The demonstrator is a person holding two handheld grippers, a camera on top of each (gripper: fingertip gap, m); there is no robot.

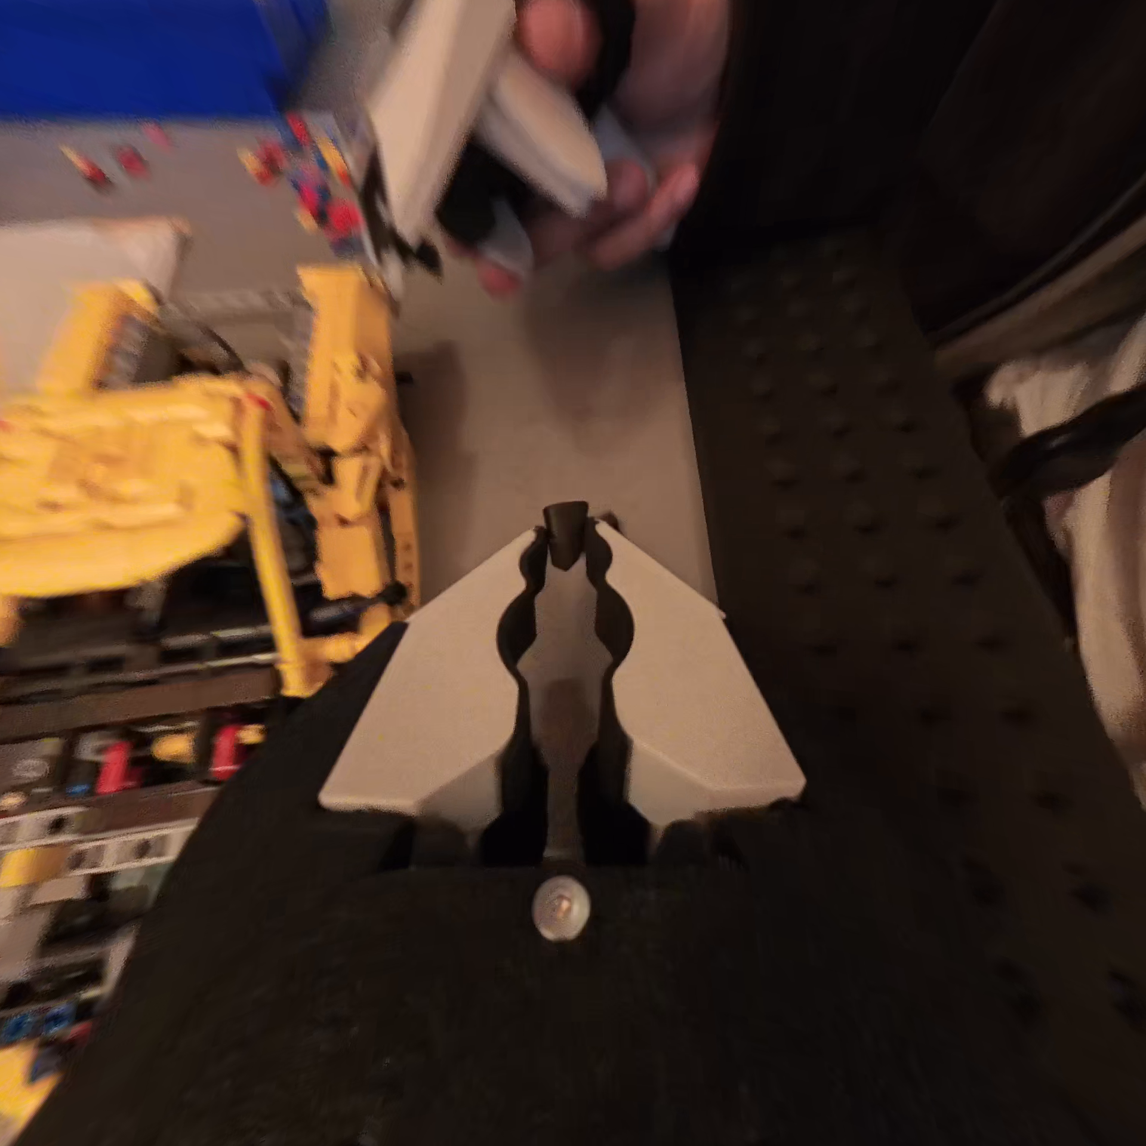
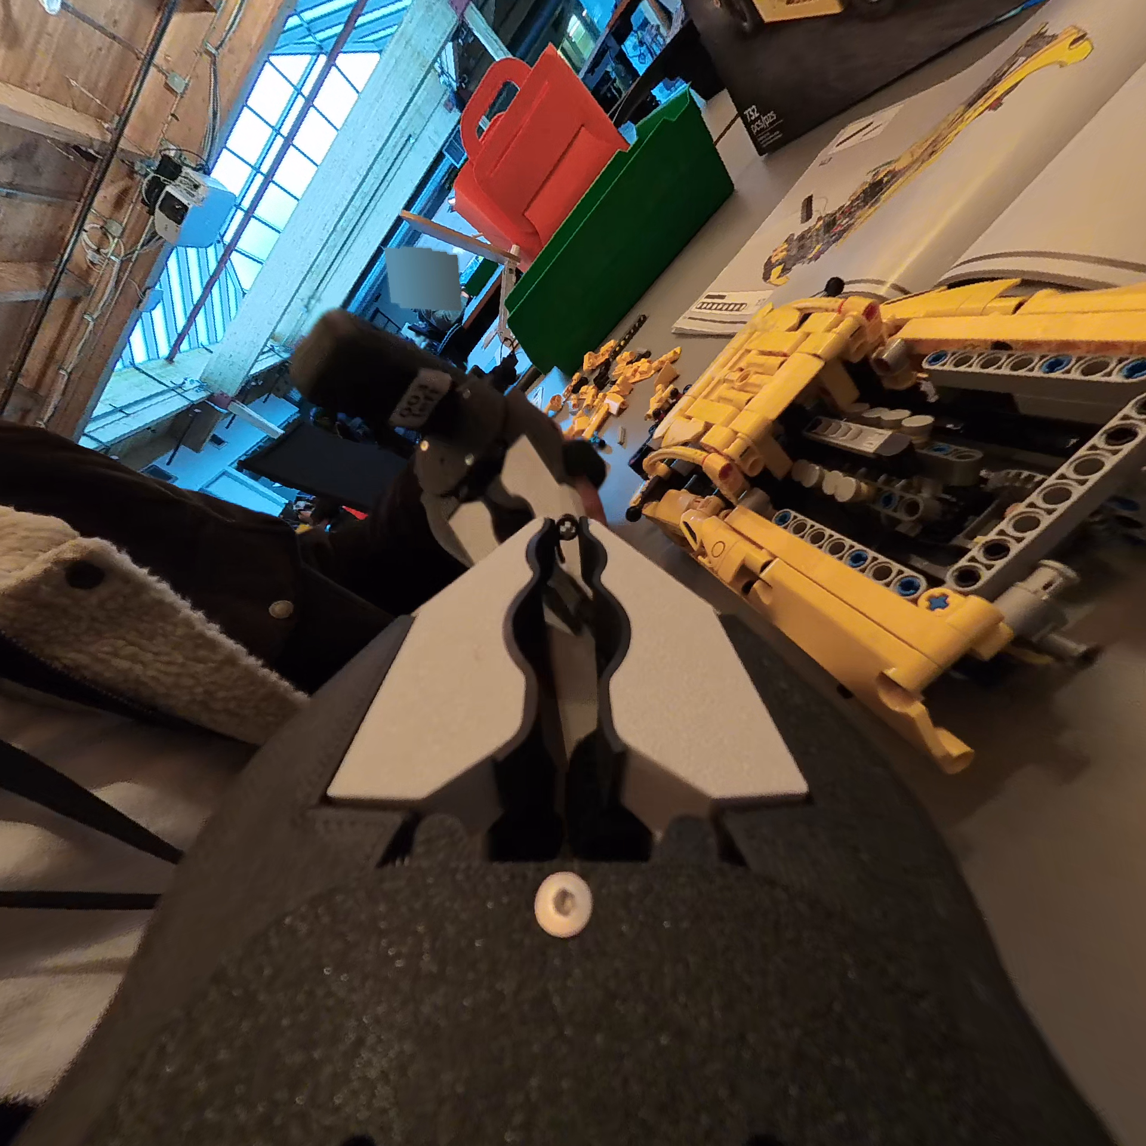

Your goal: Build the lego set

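The left wrist view is blurred. My left gripper (image 1: 565, 538) is shut on a small dark peg (image 1: 564, 527) that sticks out past its tips, above the grey table (image 1: 558, 403). My right gripper (image 2: 567, 532) is shut on a small black piece (image 2: 567, 527) pinched at its tips. The yellow lego model (image 2: 806, 496) lies on its side to the right of it, with grey holed beams and blue pins showing; it also shows at the left of the left wrist view (image 1: 186, 471). The left gripper (image 2: 496, 477) sits just beyond my right tips.
Loose yellow pieces (image 2: 614, 384) lie behind the model. An open instruction booklet (image 2: 930, 198), a black box (image 2: 868, 80), a green bin (image 2: 620, 260) and a red bag (image 2: 533, 142) stand farther back. A hand holds the right gripper (image 1: 471, 136). A black dimpled surface (image 1: 868, 558) borders the table. Across from one pair of fingers to the other is roughly 8 cm.
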